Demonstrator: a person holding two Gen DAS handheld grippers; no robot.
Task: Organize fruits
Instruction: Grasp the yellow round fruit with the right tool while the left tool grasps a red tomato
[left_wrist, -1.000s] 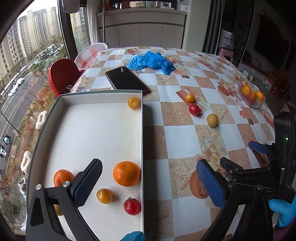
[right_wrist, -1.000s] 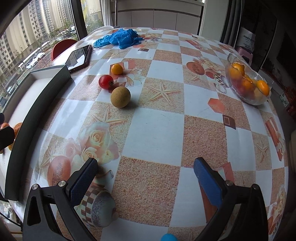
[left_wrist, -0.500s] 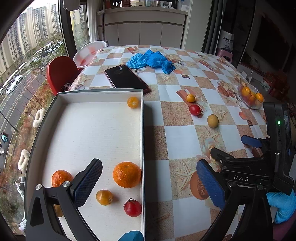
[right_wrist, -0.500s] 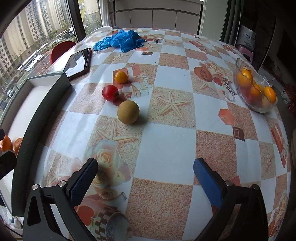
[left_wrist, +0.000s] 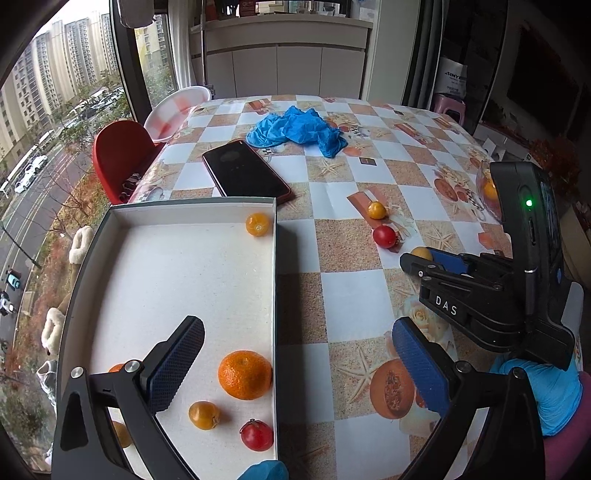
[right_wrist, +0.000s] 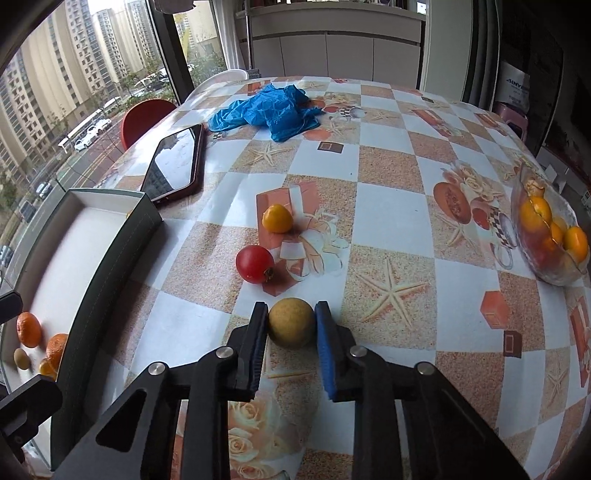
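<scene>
My right gripper (right_wrist: 291, 325) is shut on a round tan fruit (right_wrist: 291, 326) that rests on the tablecloth; the gripper also shows in the left wrist view (left_wrist: 436, 258). Just beyond it lie a red tomato (right_wrist: 255, 264) and a yellow tomato (right_wrist: 277, 218), also seen in the left wrist view: red tomato (left_wrist: 384, 236), yellow tomato (left_wrist: 376, 209). My left gripper (left_wrist: 295, 365) is open and empty over the near right edge of the white tray (left_wrist: 275, 280), which holds a large orange (left_wrist: 245, 374), a small yellow tomato (left_wrist: 203, 415), a red tomato (left_wrist: 256, 435) and a far orange fruit (left_wrist: 258, 224).
A dark phone (left_wrist: 245, 173) lies behind the tray. Blue gloves (left_wrist: 299, 129) lie further back. A glass bowl of oranges (right_wrist: 546, 236) stands at the right table edge. A red chair (left_wrist: 122, 155) stands at the left of the table.
My right gripper moved forward to the tan fruit and closed on it. My left gripper drew back slightly and stayed open.
</scene>
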